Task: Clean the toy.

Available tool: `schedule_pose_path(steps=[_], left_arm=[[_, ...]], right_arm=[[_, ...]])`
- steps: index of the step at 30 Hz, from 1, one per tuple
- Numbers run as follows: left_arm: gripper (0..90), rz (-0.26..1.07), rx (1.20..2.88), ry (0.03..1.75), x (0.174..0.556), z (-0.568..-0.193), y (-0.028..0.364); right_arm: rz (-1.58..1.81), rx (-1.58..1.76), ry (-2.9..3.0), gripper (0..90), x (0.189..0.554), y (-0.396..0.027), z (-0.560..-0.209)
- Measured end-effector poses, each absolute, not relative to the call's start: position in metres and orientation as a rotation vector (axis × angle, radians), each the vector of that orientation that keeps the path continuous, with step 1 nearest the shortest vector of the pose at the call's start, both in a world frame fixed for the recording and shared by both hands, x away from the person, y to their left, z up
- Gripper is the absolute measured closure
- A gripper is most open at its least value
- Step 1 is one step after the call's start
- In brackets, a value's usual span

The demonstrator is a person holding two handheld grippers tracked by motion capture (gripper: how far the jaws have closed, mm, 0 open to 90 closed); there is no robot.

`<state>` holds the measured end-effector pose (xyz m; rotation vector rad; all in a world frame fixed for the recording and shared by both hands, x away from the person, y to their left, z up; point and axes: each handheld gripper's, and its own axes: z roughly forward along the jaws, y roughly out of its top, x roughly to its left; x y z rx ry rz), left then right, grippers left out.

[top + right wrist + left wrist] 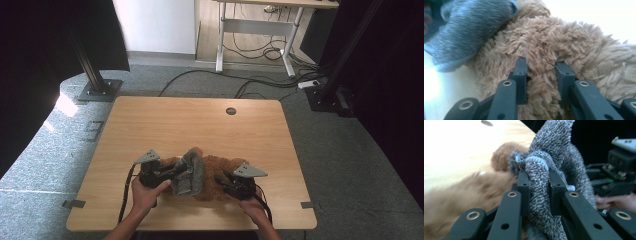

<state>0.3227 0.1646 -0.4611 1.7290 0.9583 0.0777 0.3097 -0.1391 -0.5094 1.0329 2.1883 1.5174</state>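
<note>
A brown plush toy (215,176) lies near the front middle of the wooden table (165,125). A grey knitted cloth (191,172) is draped over the toy's left part. My left gripper (176,171) is shut on a fold of that grey cloth (539,180), whose fabric bulges between the jaws, with the plush toy's fur (466,195) below and to the left. My right gripper (221,181) is shut on the plush toy's fur (541,72). In the right gripper view the grey cloth (471,30) covers the toy at the upper left.
A round cable hole (230,111) sits near the table's far edge. Black stand bases (100,90) rest on the floor beyond the left and right far corners. Cables (250,82) trail across the carpet, and a white desk frame (260,30) stands behind.
</note>
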Motion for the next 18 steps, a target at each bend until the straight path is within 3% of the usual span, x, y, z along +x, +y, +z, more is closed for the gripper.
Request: schedule_pose_path(steps=[6,11,18], left_arm=[[75.3,0.083,1.792,0.894,0.341,-0.436,0.115],[75.6,0.113,1.888,0.91,0.357,-0.438,0.075],[76.2,0.14,1.881,0.977,0.357,-0.45,0.1]], right_arm=[[1.492,0.997,2.145,70.0,0.305,-0.135,-0.511],[1.473,0.955,2.131,70.1,0.302,-0.134,-0.511],[1.436,0.928,2.12,71.4,0.299,-0.135,-0.513]])
